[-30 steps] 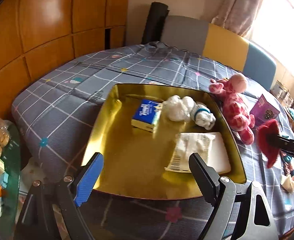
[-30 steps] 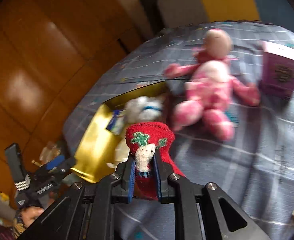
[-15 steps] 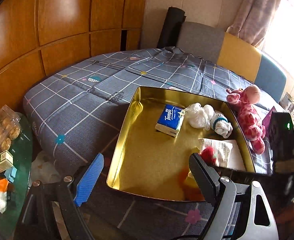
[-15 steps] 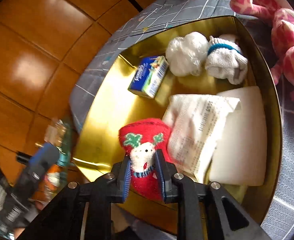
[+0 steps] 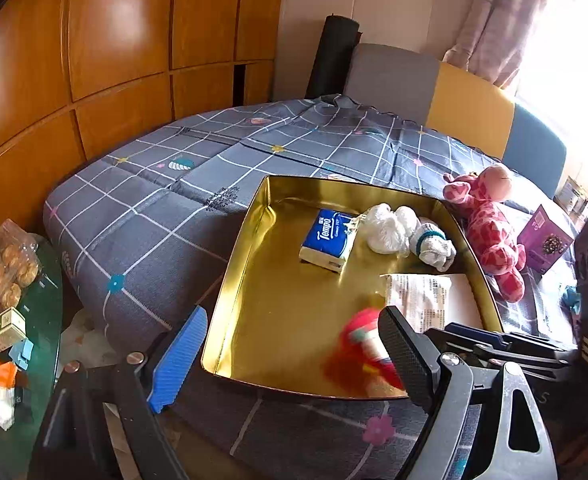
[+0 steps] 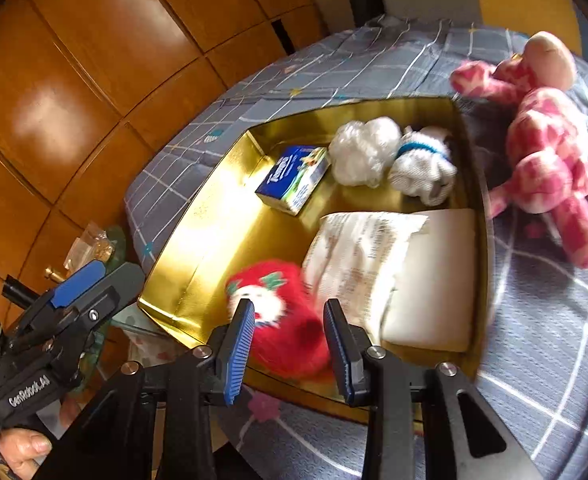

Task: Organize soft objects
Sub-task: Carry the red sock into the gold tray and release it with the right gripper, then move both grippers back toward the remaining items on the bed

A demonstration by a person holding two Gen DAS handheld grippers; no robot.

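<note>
A gold tray (image 5: 237, 272) (image 6: 197, 224) sits on the grey checked bed. It holds a blue tissue pack (image 5: 328, 238) (image 6: 294, 178), a white fluffy ball (image 6: 364, 150), a white sock roll (image 6: 424, 166), a printed packet (image 6: 354, 256) and a white pad (image 6: 434, 280). A red Christmas sock (image 6: 277, 312) (image 5: 360, 350), blurred, lies at the tray's near edge. My right gripper (image 6: 289, 344) is open just above it, jaws apart on either side. My left gripper (image 5: 289, 354) is open and empty, before the tray's near-left corner.
A pink plush giraffe (image 5: 490, 232) (image 6: 542, 152) lies on the bed right of the tray, with a purple box (image 5: 544, 240) beyond it. A glass side table (image 5: 21, 320) with snack packets stands at the left. Wooden wall panels are behind.
My right gripper carried the red sock from over the bed into the tray, then opened and let it go. My left gripper drew back a little from the tray.
</note>
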